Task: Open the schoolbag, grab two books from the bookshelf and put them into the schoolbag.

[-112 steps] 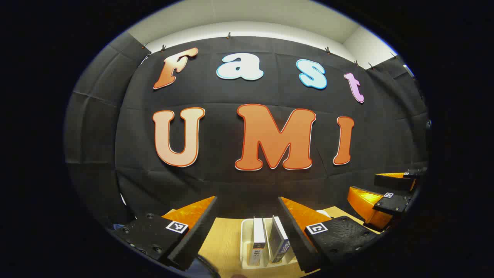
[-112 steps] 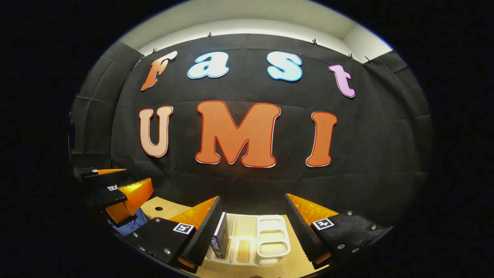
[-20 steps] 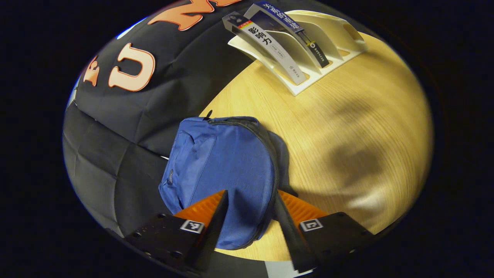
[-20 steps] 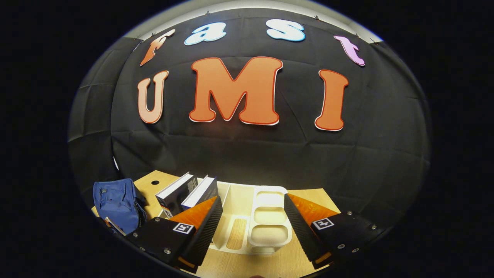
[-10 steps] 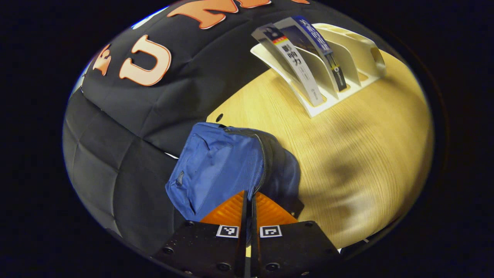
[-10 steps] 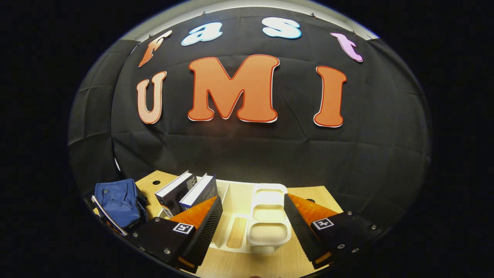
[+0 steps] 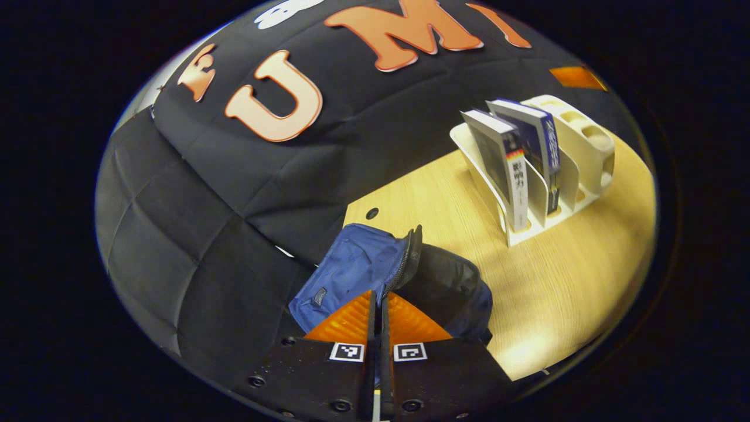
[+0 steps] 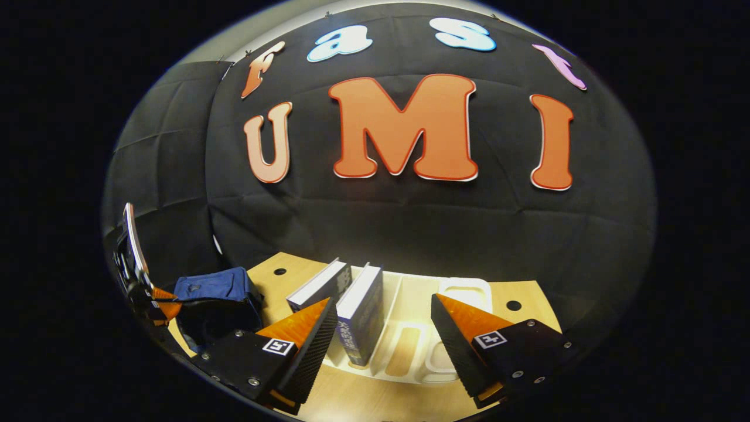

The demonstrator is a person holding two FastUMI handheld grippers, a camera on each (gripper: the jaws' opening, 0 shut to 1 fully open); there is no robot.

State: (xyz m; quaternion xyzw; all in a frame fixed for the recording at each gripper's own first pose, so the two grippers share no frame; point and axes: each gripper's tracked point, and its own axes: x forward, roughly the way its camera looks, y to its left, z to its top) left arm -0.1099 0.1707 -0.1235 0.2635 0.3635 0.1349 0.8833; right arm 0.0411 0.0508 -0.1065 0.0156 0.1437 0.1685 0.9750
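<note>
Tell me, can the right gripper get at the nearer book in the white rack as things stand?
Probably yes. The right gripper is open, and the nearer book stands upright in the white rack just ahead of its fingers, with nothing between them.

In the left gripper view the left gripper [image 7: 378, 305] has its jaws pressed together, with no more than a thin slit between the two fingers, and it is tilted downward. It pinches the zipper edge of the blue schoolbag [image 7: 357, 264]. In the right gripper view the right gripper [image 8: 384, 316] is held about level with its jaws spread wide and nothing between them. At the left edge of that view the left gripper [image 8: 155, 299] sits low against the schoolbag [image 8: 214, 290].
</note>
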